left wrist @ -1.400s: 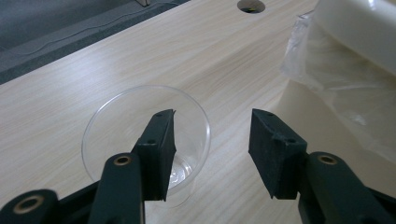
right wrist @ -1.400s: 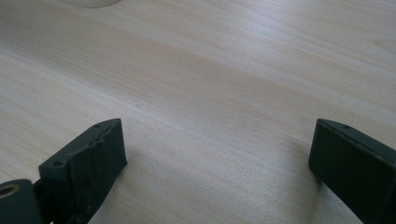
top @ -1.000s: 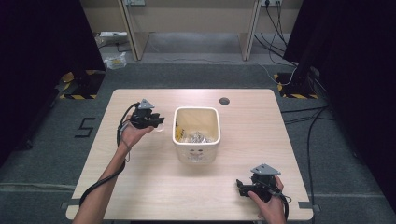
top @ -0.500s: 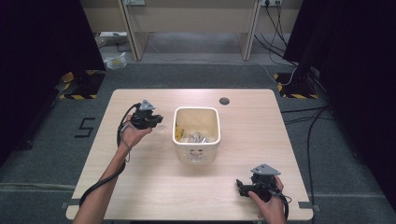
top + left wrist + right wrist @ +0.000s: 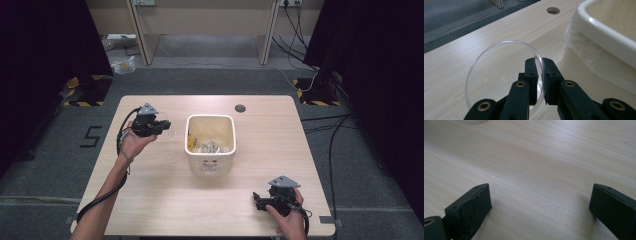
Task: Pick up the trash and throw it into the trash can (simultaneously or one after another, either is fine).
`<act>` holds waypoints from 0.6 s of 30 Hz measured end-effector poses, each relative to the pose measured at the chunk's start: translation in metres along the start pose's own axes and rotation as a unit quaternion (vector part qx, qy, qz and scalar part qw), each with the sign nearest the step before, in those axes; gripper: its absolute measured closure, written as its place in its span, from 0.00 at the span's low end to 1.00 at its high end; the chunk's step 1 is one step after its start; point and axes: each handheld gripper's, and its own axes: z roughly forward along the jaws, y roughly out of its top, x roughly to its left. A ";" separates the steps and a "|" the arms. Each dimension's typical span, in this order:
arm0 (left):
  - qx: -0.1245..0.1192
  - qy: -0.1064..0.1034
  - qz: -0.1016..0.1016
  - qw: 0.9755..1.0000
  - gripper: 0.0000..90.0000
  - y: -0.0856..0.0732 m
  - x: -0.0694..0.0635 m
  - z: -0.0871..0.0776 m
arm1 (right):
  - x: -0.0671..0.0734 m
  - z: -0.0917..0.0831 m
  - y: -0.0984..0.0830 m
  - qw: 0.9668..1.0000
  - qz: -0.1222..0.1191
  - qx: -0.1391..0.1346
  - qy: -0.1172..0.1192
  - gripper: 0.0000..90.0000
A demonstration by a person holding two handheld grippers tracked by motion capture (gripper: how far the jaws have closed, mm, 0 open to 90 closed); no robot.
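Note:
A clear round plastic dish (image 5: 499,67) is pinched at its rim by my left gripper (image 5: 539,62), which is shut on it. The dish hangs tilted just above the wooden table (image 5: 150,200). In the high view my left gripper (image 5: 166,126) sits left of a cream bin (image 5: 210,162), close to its rim. The bin has a clear liner (image 5: 594,60) and holds crumpled wrappers (image 5: 212,146). My right gripper (image 5: 258,200) rests near the table's front right, pointing left. Its jaws stand wide apart (image 5: 540,200) over bare wood.
A round cable hole (image 5: 240,108) is set in the table's far side, also seen as a hole (image 5: 553,10) in the left gripper view. Cables trail from both grippers. Desks and cables stand on the floor beyond the table.
My left hand has lifted slightly beside the bin, with the clear dish in its jaws. The right hand has kept still.

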 end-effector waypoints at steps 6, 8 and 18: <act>-0.016 -0.005 0.011 1.000 0.91 0.009 -0.006 -0.023 | 0.000 0.000 0.000 1.000 0.000 0.000 0.000 0.05; -0.021 -0.006 0.013 1.000 0.91 0.011 -0.007 -0.029 | 0.000 0.000 0.000 1.000 0.000 0.000 0.000 0.05; -0.034 -0.007 0.020 0.999 0.91 0.012 -0.009 -0.048 | 0.000 0.000 0.000 1.000 0.000 0.000 0.000 0.05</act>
